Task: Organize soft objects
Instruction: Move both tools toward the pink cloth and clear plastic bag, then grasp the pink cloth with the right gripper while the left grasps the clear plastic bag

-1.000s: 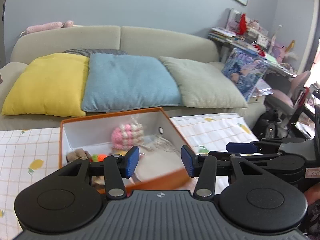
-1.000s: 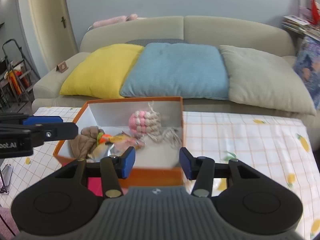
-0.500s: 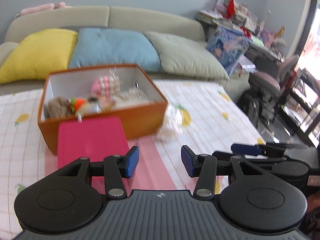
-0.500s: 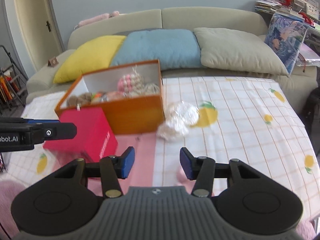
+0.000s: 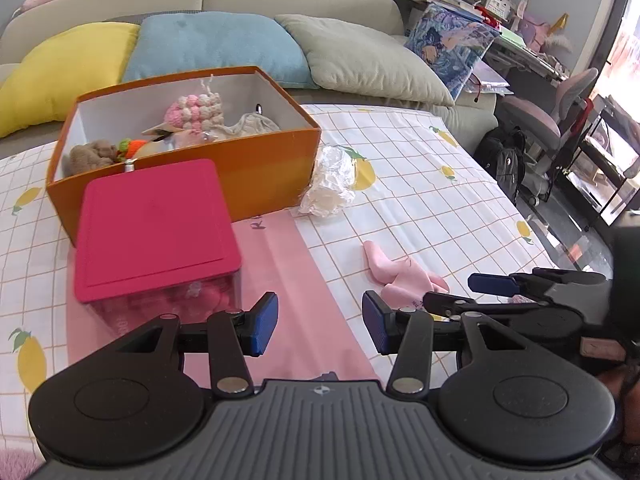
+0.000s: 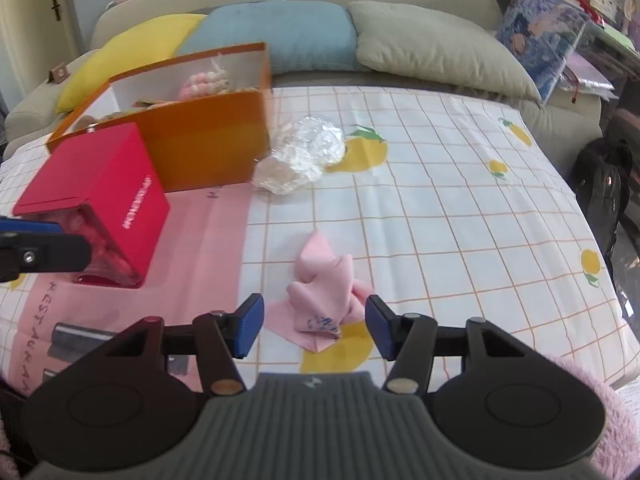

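Far left there's the red box [image 6: 96,188], then the orange box [image 5: 256,160] with soft toys already in it, and crinkly wrap [image 6: 304,152] beside that. Both the left gripper [image 5: 320,322] and right gripper [image 6: 314,324] are wide apart, holding nothing. The pink cloth [image 6: 324,288] lies loose on the table [image 6: 460,200], right in front of the right one. Looks like pickup time: drop down, straddle it, pinch.

right gripper [image 6: 314,326] jaws apart | pink cloth [image 6: 322,296] between; orange box [image 6: 208,136] beyond
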A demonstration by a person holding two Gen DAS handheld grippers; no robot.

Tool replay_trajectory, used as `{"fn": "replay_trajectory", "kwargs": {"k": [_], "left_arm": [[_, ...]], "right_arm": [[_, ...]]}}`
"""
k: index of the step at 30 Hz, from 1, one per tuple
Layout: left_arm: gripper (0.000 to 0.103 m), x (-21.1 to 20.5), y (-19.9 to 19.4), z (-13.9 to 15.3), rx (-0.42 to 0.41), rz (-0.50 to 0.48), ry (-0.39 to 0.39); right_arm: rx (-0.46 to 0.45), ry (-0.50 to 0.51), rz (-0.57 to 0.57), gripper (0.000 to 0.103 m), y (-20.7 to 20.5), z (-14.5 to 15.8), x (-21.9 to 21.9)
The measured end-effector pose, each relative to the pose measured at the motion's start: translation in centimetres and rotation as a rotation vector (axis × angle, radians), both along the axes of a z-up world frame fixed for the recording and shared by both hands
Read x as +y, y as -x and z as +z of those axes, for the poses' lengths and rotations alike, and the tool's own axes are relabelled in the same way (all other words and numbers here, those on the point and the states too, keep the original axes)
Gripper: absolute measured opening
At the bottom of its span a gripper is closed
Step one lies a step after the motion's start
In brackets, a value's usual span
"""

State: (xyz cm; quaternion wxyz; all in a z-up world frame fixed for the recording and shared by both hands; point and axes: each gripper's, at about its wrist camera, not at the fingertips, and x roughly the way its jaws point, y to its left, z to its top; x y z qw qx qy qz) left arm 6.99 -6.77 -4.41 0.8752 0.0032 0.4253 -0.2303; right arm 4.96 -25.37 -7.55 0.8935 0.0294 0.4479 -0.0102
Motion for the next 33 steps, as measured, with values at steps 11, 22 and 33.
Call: {"fn": "replay_trajectory", "kwargs": {"k": [11,22,33], "left_arm": [[0.056,-2.6,-2.2,-1.3,0.028,-0.037,-0.034],[0.056,-4.5,-4.2,-2.4,0.046,-0.071,-0.065],[0.072,-8.0,-7.7,-2.8,-0.056,-0.162,-0.159]], "right_arm": [[0.117,0.039,0.037,0.057,-5.0,-4.7,-0.3],[0.167,-0.028,0.053,0.006,-5.6,-5.9,-0.8],[0.028,-0.041,-0.045,0.004,-7.3,-4.4,-4.5]]}}
